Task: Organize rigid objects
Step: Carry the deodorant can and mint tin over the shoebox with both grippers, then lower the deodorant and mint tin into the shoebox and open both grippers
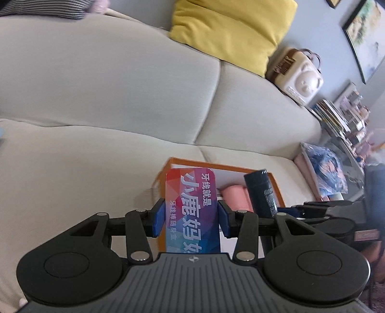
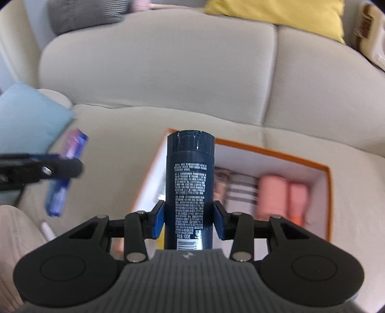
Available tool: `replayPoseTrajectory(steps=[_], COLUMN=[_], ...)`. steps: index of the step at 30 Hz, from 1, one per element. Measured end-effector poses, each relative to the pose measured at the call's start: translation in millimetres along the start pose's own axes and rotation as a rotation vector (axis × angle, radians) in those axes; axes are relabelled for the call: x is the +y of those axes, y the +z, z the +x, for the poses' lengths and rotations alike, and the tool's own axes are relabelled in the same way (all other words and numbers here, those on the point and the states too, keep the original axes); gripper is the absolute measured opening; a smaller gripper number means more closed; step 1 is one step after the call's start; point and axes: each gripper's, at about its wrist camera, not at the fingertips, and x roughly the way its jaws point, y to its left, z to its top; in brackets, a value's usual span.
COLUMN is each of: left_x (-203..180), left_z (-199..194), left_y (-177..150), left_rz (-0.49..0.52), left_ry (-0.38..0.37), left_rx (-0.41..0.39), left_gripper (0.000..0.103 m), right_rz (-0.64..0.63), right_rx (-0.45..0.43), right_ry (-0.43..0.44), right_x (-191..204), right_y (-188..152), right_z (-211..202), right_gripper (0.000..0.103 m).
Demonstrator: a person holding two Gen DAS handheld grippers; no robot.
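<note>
My left gripper is shut on a flat colourful floss box with Chinese print, held above the near left edge of an orange-rimmed white box on the sofa seat. My right gripper is shut on a dark blue bottle, cap forward, over the left part of the same box. The bottle shows at the right in the left wrist view. The floss box shows blurred at the left in the right wrist view. Pink rolls and a striped item lie in the box.
The beige sofa carries a yellow cushion, a grey cushion and a light blue cushion. A cream bag sits on the armrest. Stacked books and clutter stand beyond the sofa's right end.
</note>
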Motion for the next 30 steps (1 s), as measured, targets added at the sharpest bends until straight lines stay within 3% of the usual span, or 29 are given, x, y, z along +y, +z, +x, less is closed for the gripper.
replayPoseTrajectory(steps=[8, 11, 18, 23, 27, 30], left_x=[-34, -41, -52, -56, -56, -55], left_z=[40, 55, 89, 113, 127, 136], left_y=[7, 7, 8, 5, 1, -4], left_rz=[0.070, 0.081, 0.125, 0.130, 0.118, 0.115], left_ry=[-0.043, -0.062, -0.071, -0.066, -0.061, -0.057], left_rx=[0.069, 0.098, 0.169, 0.224, 0.273, 0.303], left_gripper=[0.051, 0.051, 0.051, 0.051, 0.051, 0.051], right_rz=[0.063, 0.025, -0.299, -0.632, -0.789, -0.968], right_rx=[0.098, 0.130, 0.277, 0.382, 0.452, 0.511], right_ry=[-0.023, -0.003, 0.055, 0.146, 0.225, 0.216], right_x=[-46, -52, -73, -64, -66, -61], right_y=[-16, -17, -29, -35, -29, -34], right_z=[43, 62, 97, 117, 129, 140], right_gripper=[0.043, 0.043, 0.043, 0.043, 0.043, 0.043])
